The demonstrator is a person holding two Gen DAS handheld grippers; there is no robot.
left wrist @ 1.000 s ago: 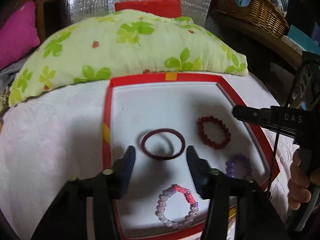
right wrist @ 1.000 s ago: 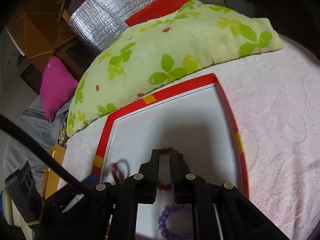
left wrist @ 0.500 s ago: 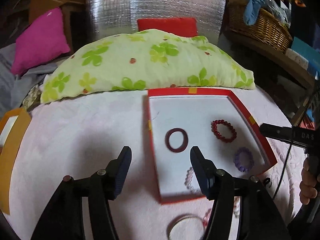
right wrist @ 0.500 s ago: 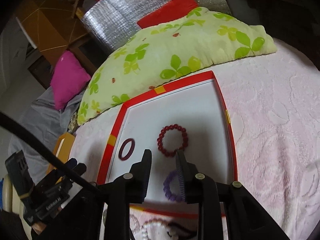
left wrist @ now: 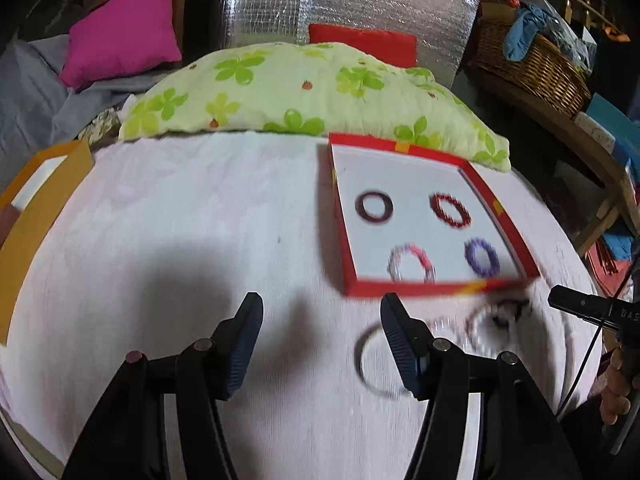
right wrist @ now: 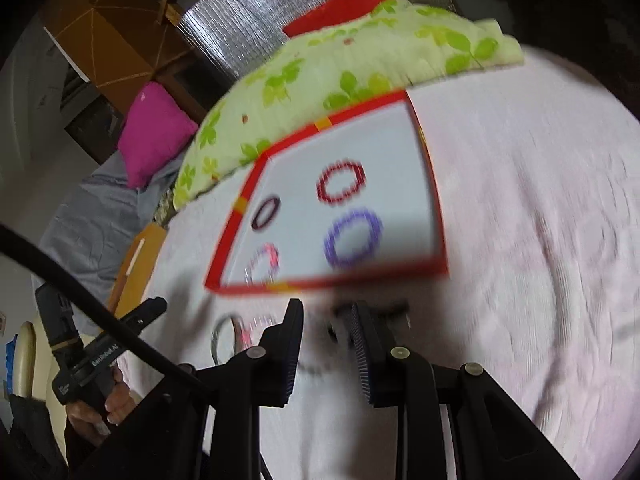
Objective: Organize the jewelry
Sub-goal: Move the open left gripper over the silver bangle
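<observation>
A red-rimmed tray (left wrist: 400,290) (right wrist: 320,280) with a white floor lies on the pale pink bedspread. In it rest a maroon bangle (left wrist: 372,207) (right wrist: 266,213), a red bead bracelet (left wrist: 450,210) (right wrist: 341,182), a purple bead bracelet (left wrist: 482,258) (right wrist: 354,242) and a pink-and-white bead bracelet (left wrist: 412,264) (right wrist: 262,266). Loose pieces lie before the tray: a silvery bangle (left wrist: 380,364) (right wrist: 224,336) and blurred beads (left wrist: 496,316). My left gripper (left wrist: 320,312) hovers open over bare bedspread, left of the tray. My right gripper (right wrist: 326,312) hangs just before the tray's front wall, jaws narrowly apart, nothing between them.
A green-leaf pillow (left wrist: 304,96) lies behind the tray, with a pink cushion (left wrist: 120,32) and a foil panel (left wrist: 280,4) farther back. An orange-rimmed box (left wrist: 36,216) sits at the bed's left edge. A wicker basket (left wrist: 532,68) stands on a shelf at the right.
Both grippers have drawn back from over the tray to the bedspread in front of it. The right jaws, nearly shut before, have parted. Loose jewelry before the tray has come into view.
</observation>
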